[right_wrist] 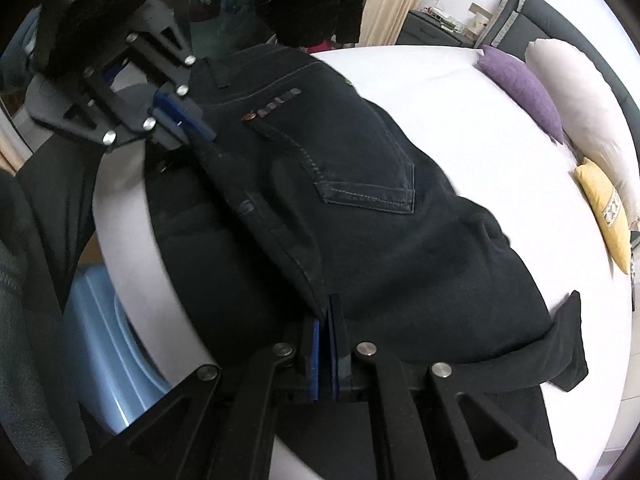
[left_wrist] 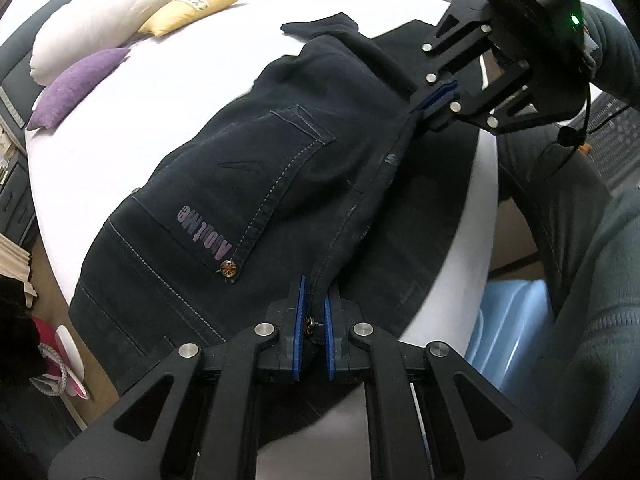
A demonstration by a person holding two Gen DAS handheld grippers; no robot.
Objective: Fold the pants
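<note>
pants [left_wrist: 256,184] on bed [left_wrist: 168,92] | left tongs [left_wrist: 314,312], right tongs [right_wrist: 327,320] clenched on waistband edge

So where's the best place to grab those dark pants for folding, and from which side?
Along the doubled edge nearest the person. The pants lie on the bed, that edge at the mattress side, so coming from above suits. The left gripper pinches near the waistband, the right gripper farther along.

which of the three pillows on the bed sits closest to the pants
The purple pillow. It lies nearer the dark pants than the white pillow and the yellow pillow beyond it.
</note>
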